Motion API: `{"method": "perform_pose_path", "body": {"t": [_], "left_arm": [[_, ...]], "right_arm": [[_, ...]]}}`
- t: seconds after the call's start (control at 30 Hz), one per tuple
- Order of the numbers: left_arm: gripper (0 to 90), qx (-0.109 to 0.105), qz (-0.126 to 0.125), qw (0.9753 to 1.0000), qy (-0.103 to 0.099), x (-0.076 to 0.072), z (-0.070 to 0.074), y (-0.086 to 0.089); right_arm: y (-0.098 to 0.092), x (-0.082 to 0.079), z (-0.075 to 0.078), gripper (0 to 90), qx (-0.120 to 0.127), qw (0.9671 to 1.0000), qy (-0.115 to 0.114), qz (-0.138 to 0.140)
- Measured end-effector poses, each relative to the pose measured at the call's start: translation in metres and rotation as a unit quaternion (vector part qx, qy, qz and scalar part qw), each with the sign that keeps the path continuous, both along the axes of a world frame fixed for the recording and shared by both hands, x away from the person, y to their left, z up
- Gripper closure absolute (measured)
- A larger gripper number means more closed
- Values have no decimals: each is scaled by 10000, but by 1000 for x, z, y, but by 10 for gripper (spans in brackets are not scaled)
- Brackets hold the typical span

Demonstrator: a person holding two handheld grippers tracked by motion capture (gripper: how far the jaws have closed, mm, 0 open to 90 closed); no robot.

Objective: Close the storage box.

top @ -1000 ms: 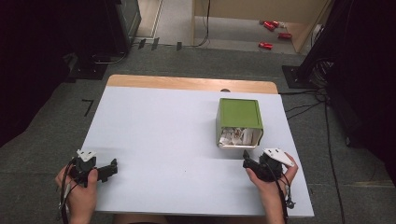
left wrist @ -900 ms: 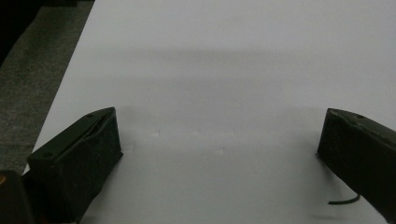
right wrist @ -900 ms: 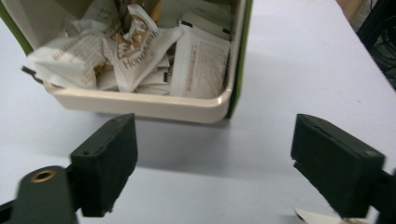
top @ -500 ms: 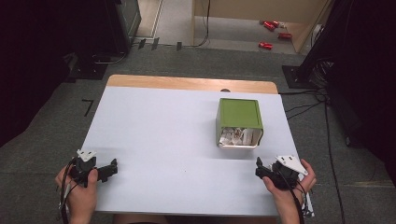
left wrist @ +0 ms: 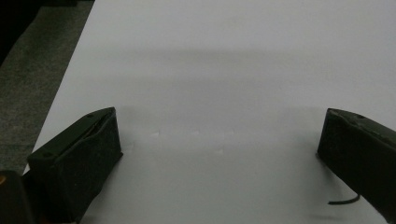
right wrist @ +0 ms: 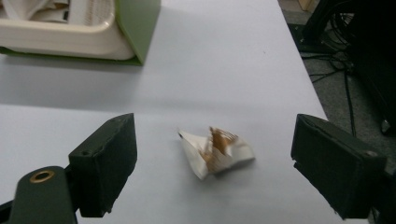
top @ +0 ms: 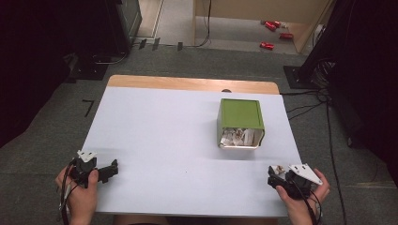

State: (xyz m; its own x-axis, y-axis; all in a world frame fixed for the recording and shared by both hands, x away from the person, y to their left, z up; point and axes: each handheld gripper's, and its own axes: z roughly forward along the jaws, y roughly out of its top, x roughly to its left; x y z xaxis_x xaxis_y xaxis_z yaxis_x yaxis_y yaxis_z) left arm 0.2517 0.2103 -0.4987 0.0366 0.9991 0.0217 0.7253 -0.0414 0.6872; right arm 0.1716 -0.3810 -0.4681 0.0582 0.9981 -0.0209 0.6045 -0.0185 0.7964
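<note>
The crumpled wrapper (right wrist: 218, 151) now lies loose on the table (top: 178, 140) near its front right corner, between the wide-open jaws of the right gripper (top: 274, 174), touching neither. A second ago that gripper was up at the mouth of the green bin (top: 240, 123), which lies on its side with more scraps showing inside; so one piece looks drawn out and released. The left gripper (top: 110, 169) has stayed at the front left, jaws open and empty.
</note>
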Motion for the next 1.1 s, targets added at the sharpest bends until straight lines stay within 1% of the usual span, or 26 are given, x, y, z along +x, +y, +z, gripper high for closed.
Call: {"method": "perform_pose_path", "body": {"t": [0.07, 0.27, 0.33, 0.4, 0.43, 0.47, 0.5, 0.57, 0.63, 0.67, 0.7, 0.73, 0.8, 0.87, 0.9, 0.93, 0.97, 1.07, 1.1], "left_arm": [[0, -1, 1, 10000, -1, 0, 0, 0], [0, -1, 3, 10000, -2, 0, 0, 0], [0, -2, 3, 10000, -2, 0, 0, 0], [0, 1, 4, 10000, 0, 0, 0, 0], [0, 0, 2, 10000, -2, 0, 0, 0], [0, 1, 3, 10000, -1, 0, 0, 0], [0, -1, 3, 10000, -3, 0, 0, 0], [0, -1, 2, 10000, -3, 0, 0, 0], [0, -1, 3, 10000, -2, 0, 0, 0], [0, 0, 1, 10000, -2, 0, 0, 0], [0, 0, 4, 10000, 0, 0, 0, 0], [0, 0, 4, 10000, 0, 0, 0, 0], [0, 0, 4, 10000, 0, 0, 0, 0], [0, 1, 4, 10000, -1, 0, 0, 0], [0, -1, 3, 10000, -4, 0, 0, 0], [0, -1, 3, 10000, -4, 0, 0, 0], [0, -2, 4, 10000, -5, 0, 0, 0], [0, 0, 3, 10000, -2, 0, 0, 0], [0, 0, 5, 10000, -4, 0, 0, 0]], "right_arm": [[-7, -5, -2, 149, -6, 10000, 13, -21], [-17, -12, -6, 149, -47, 10000, 37, 30], [-21, -16, -11, 150, 0, 10000, 67, 34], [-23, -17, -13, 152, 3, 10000, 72, 46], [-25, -18, -16, 153, 34, 9999, 87, 68], [-28, -18, -21, 154, 9, 9999, 128, 96], [-28, -18, -21, 154, 9, 9999, 128, 96], [-33, -19, -28, 159, 43, 9997, 176, 148], [-35, -20, -29, 161, 43, 9997, 182, 156], [-36, -20, -29, 174, 69, 9997, 186, 152], [-41, -20, -29, 205, 69, 9998, 171, 97], [-41, -20, -29, 205, 69, 9998, 171, 97], [-47, -19, -32, 201, 42, 9997, 226, 86], [-49, -19, -33, 202, 60, 9996, 255, 58], [-53, -19, -36, 180, 128, 9995, 291, 68], [-53, -19, -36, 180, 128, 9995, 291, 68], [-55, -18, -36, 138, 231, 9992, 313, 89], [-53, -17, -37, 129, 188, 9993, 328, 75], [-52, -17, -38, 119, 156, 9994, 296, 59]]}}
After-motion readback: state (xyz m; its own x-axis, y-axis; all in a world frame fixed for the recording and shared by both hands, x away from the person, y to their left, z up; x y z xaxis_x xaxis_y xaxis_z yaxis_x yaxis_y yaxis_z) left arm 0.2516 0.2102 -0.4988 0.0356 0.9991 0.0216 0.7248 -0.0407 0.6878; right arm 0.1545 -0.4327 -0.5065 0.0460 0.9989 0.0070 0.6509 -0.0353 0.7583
